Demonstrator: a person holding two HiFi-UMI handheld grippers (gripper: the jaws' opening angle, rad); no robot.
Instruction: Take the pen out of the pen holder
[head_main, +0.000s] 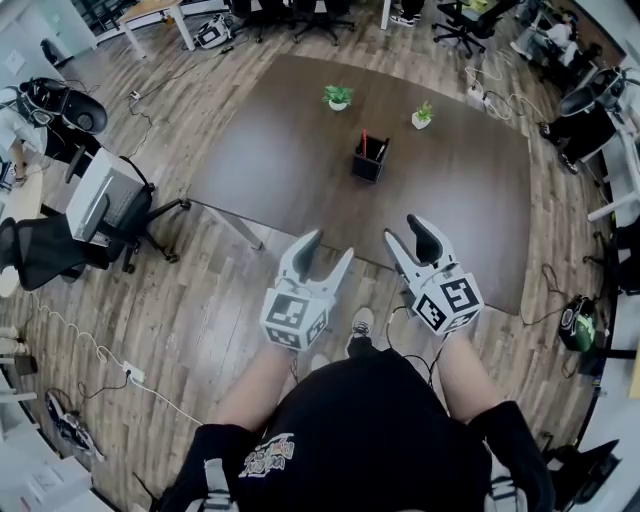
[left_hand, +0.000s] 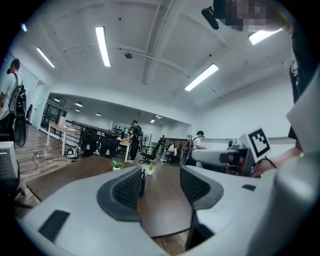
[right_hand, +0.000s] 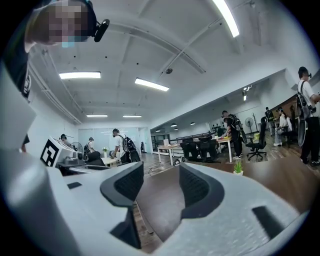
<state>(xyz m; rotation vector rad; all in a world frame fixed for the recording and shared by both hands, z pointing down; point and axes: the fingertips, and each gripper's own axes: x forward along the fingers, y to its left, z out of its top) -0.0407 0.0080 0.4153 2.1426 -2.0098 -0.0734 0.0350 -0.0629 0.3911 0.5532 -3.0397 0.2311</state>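
A black pen holder (head_main: 369, 160) stands near the middle of the dark brown table (head_main: 290, 180), with a red pen (head_main: 364, 143) sticking up out of it. Both grippers hover at the table's near edge, well short of the holder. My left gripper (head_main: 328, 250) is open with nothing between its jaws. My right gripper (head_main: 407, 230) is open too and holds nothing. In the left gripper view the holder (left_hand: 143, 181) peeks out beside the left jaw, far ahead of the left gripper (left_hand: 161, 185). The right gripper view shows the right gripper (right_hand: 161, 187) over bare table (right_hand: 160, 205); the holder is out of sight there.
Two small potted plants (head_main: 338, 97) (head_main: 423, 116) stand on the table behind the holder. Office chairs (head_main: 100, 215) and a cable (head_main: 120, 370) are on the wooden floor to the left. People and desks fill the room's far end (left_hand: 134, 137).
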